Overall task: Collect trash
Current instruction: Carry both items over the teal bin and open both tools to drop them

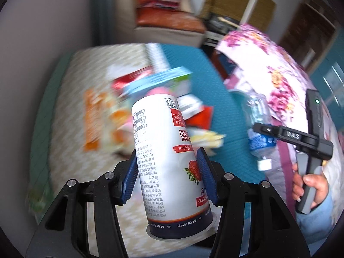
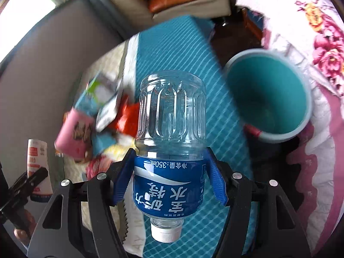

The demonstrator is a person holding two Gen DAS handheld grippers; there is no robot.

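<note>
A strawberry yogurt cup hangs upside down between the blue pads of the left gripper, its wide lidded end toward the camera and its base pointing at the litter below. Across the frame, the right gripper pinches a clear water bottle by its blue label, cap toward the camera, base aimed outward. Both pieces are carried clear of the surface, apparently so they can go into the teal waste bin that stands open just beside the teal mat, to the right of the bottle in the right wrist view.

Each pair of jaws stands about half open, as wide as its load demands: the left pads press the cup's sides, the right pads the bottle's labelled waist.

More trash waits on the bed cover: a blurred heap of wrappers and cartons, seemingly including an orange snack bag. A floral quilt lies alongside.
</note>
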